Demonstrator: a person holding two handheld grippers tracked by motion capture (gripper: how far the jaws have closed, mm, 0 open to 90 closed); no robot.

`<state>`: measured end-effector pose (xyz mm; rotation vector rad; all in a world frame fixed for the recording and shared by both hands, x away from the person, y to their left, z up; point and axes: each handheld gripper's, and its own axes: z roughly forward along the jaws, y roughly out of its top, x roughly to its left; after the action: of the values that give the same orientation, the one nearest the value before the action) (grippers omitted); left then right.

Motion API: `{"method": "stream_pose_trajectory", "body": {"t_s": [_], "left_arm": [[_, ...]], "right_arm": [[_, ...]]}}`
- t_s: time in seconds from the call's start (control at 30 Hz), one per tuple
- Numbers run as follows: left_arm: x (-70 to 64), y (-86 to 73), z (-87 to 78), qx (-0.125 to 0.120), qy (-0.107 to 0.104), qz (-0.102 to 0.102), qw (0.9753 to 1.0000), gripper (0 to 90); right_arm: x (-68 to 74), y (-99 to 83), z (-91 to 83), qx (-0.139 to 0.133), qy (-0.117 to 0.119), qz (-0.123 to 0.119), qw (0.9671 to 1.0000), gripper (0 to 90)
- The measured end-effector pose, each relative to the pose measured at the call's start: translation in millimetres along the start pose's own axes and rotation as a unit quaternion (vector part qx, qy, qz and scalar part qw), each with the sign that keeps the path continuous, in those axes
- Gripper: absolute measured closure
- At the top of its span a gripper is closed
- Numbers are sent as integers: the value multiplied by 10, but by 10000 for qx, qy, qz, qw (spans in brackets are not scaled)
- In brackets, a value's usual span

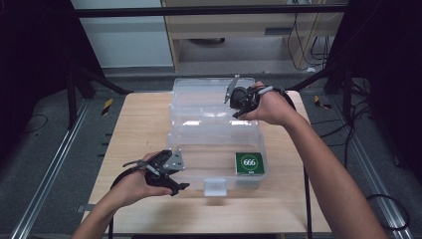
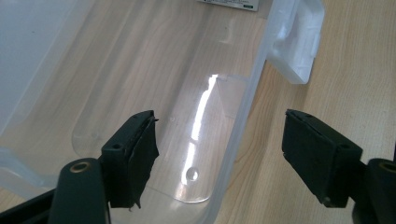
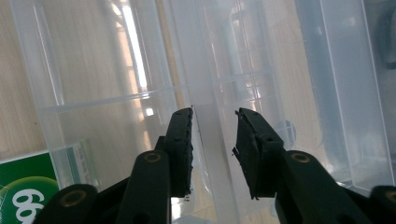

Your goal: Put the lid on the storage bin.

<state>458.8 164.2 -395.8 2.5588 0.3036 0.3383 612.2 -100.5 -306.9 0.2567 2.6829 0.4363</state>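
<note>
Wooden table [image 1: 144, 129] carries a clear plastic box [image 1: 214, 164], open, its lid [image 1: 214, 97] folded back toward 12 o'clock. The box's long axis runs 9 to 3 o'clock across the table. A small latch tab [image 1: 215, 186] sits on the front wall at 6 o'clock. Inside the base, at the 3 o'clock end, lies a green card pack marked 666 [image 1: 249, 164].

Right gripper [image 1: 238, 97] hovers over the lid at about 1 o'clock of the box. In the right gripper view its jaws stand partly open, a narrow gap, straddling a thin clear wall or rib [image 3: 210, 140]; the pads flank it but I cannot tell whether they touch. Nothing is clamped.

Left gripper [image 1: 171, 174] sits at the box's front left corner, about 7 o'clock. In the left gripper view the jaws are wide open and empty: one pad [image 2: 135, 154] lies over the base, the other [image 2: 317, 156] over the table outside, the front wall [image 2: 243, 126] running between them, the latch tab farther along toward 1 o'clock.

Judgement: work in hand is closing the box. The right gripper is nearer the lid; the lid edge lies parallel to the box's long axis, so the jaws must bite across it, while the left steadies the base.
</note>
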Motion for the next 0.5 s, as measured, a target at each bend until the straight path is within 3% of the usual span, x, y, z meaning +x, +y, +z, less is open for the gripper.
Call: {"method": "stream_pose_trajectory", "body": {"t_s": [0.23, 0.5], "left_arm": [[-34, 29, 122, 75, -146, 100, 9998, 354], [-62, 8, 261, 334, -305, 218, 9987, 565]], "right_arm": [[18, 2, -25, -9, 36, -140, 9999, 762], [28, -17, -35, -37, 0, -256, 9997, 783]]}}
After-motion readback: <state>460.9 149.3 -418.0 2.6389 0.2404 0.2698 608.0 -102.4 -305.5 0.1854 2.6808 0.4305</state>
